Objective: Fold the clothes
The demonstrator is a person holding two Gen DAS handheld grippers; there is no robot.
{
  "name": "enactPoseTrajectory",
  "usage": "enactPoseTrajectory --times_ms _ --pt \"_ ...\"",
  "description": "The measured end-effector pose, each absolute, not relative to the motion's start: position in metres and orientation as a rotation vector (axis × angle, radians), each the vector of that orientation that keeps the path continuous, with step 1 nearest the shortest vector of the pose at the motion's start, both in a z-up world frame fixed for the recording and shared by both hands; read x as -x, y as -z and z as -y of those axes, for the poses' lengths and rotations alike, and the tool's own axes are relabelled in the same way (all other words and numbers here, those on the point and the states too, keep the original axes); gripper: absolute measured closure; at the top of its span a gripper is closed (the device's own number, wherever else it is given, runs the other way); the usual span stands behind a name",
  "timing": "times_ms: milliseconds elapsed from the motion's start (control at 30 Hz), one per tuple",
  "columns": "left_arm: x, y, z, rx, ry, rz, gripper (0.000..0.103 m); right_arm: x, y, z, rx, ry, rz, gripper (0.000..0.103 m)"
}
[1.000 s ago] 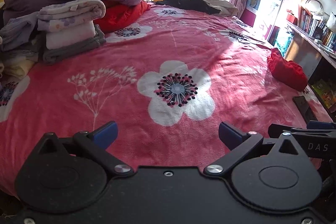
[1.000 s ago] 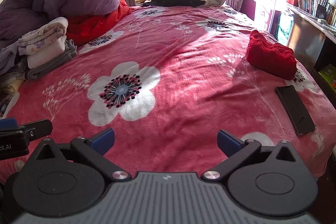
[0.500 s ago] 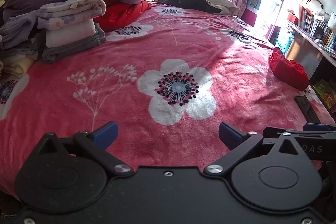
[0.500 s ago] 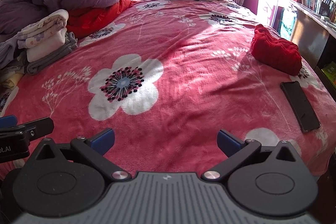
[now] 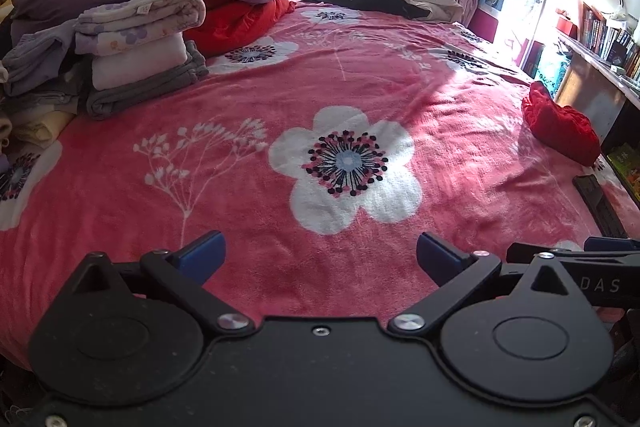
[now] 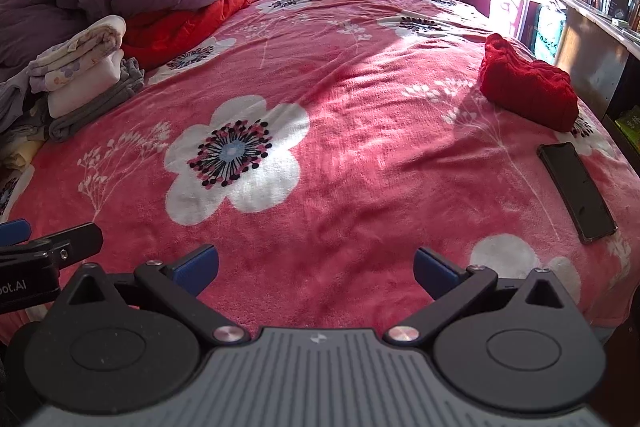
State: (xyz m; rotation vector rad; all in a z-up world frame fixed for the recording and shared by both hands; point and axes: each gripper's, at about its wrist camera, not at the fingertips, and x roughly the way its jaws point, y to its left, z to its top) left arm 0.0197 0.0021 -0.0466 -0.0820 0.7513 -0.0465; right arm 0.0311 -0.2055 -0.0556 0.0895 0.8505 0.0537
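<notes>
Plainly, both the left claw (image 5: 320, 255) and the right claw (image 6: 316, 267) are spread wide and empty above the bed (image 6: 360, 131). The red knit garment (image 6: 528, 91) lies crumpled on the right side, just beyond a dark phone (image 6: 576, 187). It looks soft, light and floppy, best pinched at an edge or corner. Its hems and sleeves are bunched under, so possibly a sweater; the folded stack (image 5: 140, 47) sits far left.
</notes>
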Motion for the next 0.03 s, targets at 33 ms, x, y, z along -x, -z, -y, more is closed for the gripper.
enactPoseTrajectory --times_ms 33 --pt "-0.0198 0.0474 -0.0021 0.087 0.044 -0.75 0.0 -0.0313 0.0566 0.2058 -0.091 -0.054 -0.852 0.0"
